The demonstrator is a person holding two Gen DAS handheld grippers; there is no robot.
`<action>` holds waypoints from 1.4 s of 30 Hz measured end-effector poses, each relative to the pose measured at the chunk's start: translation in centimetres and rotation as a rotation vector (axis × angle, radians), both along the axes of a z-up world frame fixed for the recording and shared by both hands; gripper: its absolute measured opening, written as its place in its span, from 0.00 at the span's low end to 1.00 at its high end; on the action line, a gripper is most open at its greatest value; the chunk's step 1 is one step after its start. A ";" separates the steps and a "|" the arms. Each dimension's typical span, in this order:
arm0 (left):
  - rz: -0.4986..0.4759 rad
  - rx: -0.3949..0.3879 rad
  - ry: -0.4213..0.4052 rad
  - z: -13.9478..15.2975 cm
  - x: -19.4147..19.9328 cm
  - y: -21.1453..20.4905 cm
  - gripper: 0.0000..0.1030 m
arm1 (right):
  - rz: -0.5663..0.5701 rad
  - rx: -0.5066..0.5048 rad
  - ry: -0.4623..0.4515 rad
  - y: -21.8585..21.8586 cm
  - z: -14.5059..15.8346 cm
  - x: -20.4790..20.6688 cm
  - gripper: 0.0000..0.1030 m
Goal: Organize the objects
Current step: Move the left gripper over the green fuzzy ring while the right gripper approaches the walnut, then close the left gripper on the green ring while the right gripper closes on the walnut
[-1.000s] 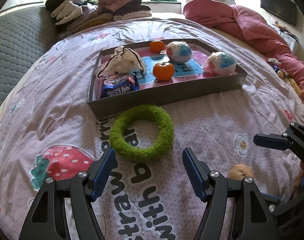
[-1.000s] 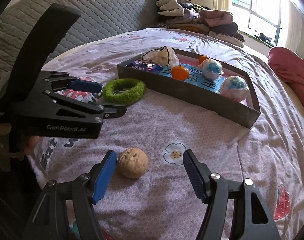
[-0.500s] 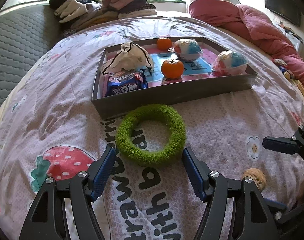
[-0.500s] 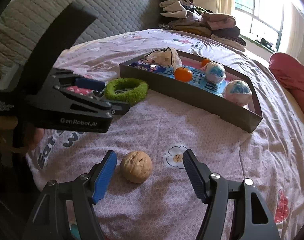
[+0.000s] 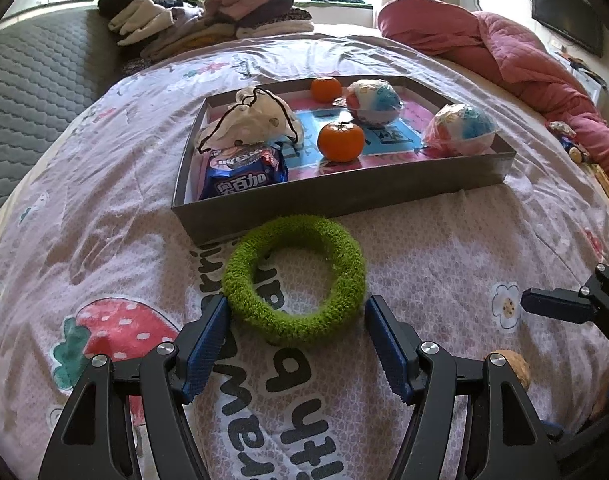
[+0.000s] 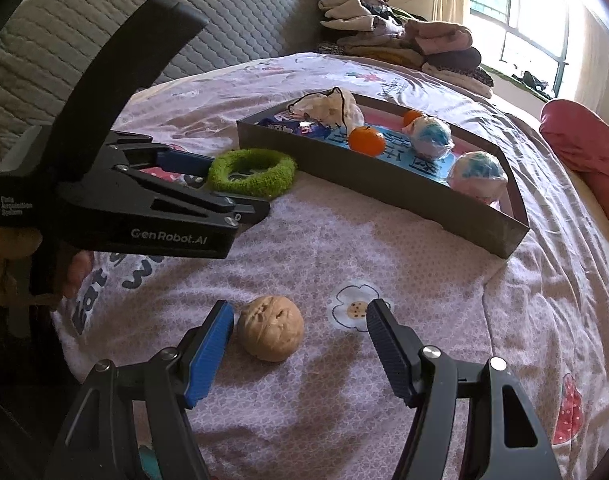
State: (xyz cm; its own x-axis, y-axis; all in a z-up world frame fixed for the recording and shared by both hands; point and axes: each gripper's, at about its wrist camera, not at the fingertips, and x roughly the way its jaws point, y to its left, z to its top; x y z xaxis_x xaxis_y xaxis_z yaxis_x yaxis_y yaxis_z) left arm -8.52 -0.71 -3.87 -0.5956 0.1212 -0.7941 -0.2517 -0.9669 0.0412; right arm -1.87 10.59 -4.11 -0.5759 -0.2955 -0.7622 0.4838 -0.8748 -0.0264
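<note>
The left gripper point(image 5: 296, 332) straddles a fuzzy green fabric ring point(image 5: 294, 278) on the bed, fingers wide, gripping nothing; the right gripper point(image 6: 300, 340), equally wide, brackets a tan walnut point(image 6: 270, 333), which might roll away; the soft ring could collapse when squeezed.

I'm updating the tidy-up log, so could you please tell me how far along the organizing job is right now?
Done, it seems: two oranges, two wrapped balls, a snack packet and a cloth pouch lie in the tray. In hand: nothing gripped; the open left gripper flanks the green ring, the open right gripper brackets the walnut. Left: both, on the bedspread outside the tray.
</note>
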 end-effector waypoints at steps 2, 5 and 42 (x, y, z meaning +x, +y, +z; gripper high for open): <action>0.001 -0.002 0.001 -0.1 -0.1 0.1 0.69 | -0.001 0.000 -0.001 0.0 0.0 0.0 0.66; -0.001 -0.003 0.002 -0.1 -0.2 0.1 0.69 | 0.005 0.005 0.004 -0.1 0.0 0.1 0.64; -0.051 0.002 0.007 0.3 0.4 1.4 0.26 | 0.054 0.016 -0.001 -1.2 0.0 0.5 0.33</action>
State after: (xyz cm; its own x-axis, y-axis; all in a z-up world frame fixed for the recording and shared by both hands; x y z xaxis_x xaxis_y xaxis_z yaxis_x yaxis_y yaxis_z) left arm -8.08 0.73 -3.58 -0.5940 0.1528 -0.7898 -0.3002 -0.9530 0.0414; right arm -1.39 9.36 -4.10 -0.5588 -0.3135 -0.7678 0.5302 -0.8469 -0.0400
